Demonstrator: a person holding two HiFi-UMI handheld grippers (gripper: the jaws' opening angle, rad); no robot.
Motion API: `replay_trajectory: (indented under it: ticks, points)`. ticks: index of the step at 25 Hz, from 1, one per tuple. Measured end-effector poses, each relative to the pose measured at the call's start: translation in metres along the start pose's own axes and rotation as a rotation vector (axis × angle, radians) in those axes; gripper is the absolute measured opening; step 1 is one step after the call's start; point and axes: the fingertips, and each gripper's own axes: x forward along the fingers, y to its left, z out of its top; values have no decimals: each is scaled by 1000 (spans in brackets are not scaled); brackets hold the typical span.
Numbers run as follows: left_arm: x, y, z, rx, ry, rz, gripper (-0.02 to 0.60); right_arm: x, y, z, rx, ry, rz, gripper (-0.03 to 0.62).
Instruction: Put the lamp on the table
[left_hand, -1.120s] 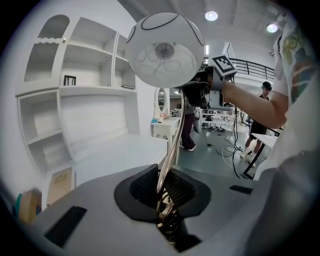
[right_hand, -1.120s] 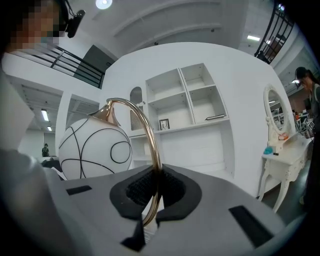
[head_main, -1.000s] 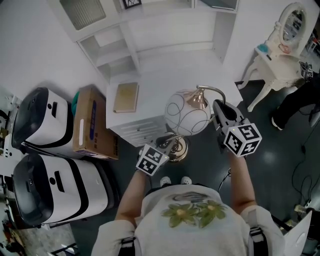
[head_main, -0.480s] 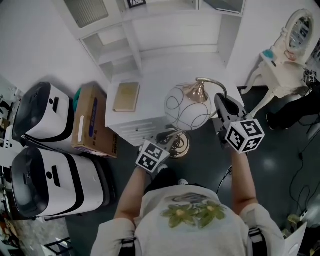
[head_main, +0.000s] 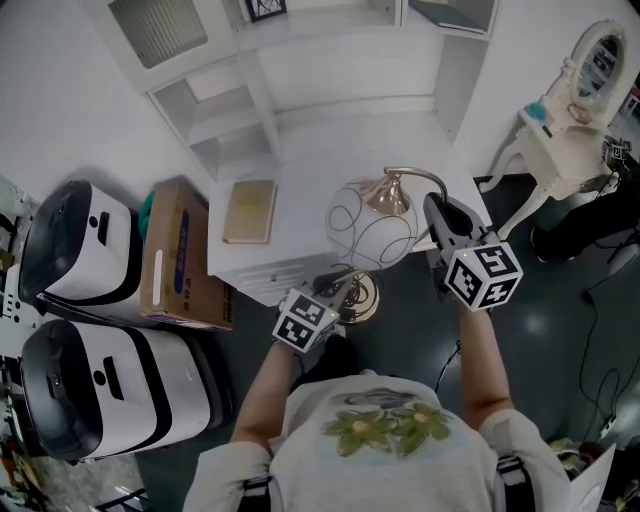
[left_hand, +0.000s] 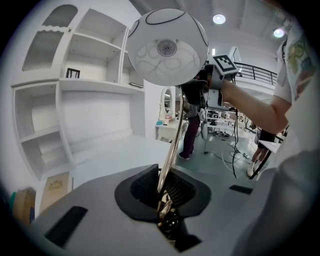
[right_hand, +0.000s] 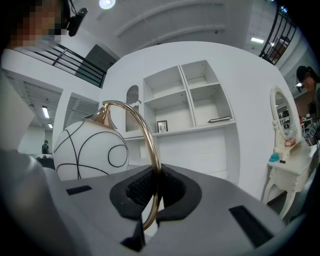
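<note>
Lamp (head_main: 372, 222) held in the air by a person with a gripper in each hand, seen from above. Its white globe shade, marked with thin black loops, shows over the front edge of the white tabletop (head_main: 320, 165). Its round brass base (head_main: 360, 298) sits lower, out past the tabletop's front edge, and does not rest on it. The left gripper (head_main: 342, 288) is at the stem just above the base. The right gripper (head_main: 440, 218) is at the arched neck, near the tabletop's front right corner. A tan book (head_main: 249, 210) lies at the tabletop's left end.

Left gripper view: the jaws pinch the thin brass stem (left_hand: 170, 150) low down, with a ribbed pad pressed to each side. The stem rises to the globe shade (left_hand: 167, 46) overhead, and the bare tabletop lies beyond.

Right gripper view: the jaws are clamped on the curved brass neck (right_hand: 149, 145), which arches up and over to the globe at the left.

The lamp looks top-heavy. The globe is probably glass and fragile, and the polished metal is likely to slip. The rigid stem and neck seem the right places to hold it, never the shade. It likely needs to be set down base first and level, well in from the tabletop's edge.
</note>
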Motion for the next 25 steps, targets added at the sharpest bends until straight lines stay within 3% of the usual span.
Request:
replay_trajectory:
  ticks: [19, 25]
  points:
    - [40, 125, 24, 40, -20, -83, 52, 115, -23, 16, -2, -8, -107, 30]
    - [54, 154, 28, 44, -10, -141, 52, 143, -32, 20, 16, -2, -152, 31]
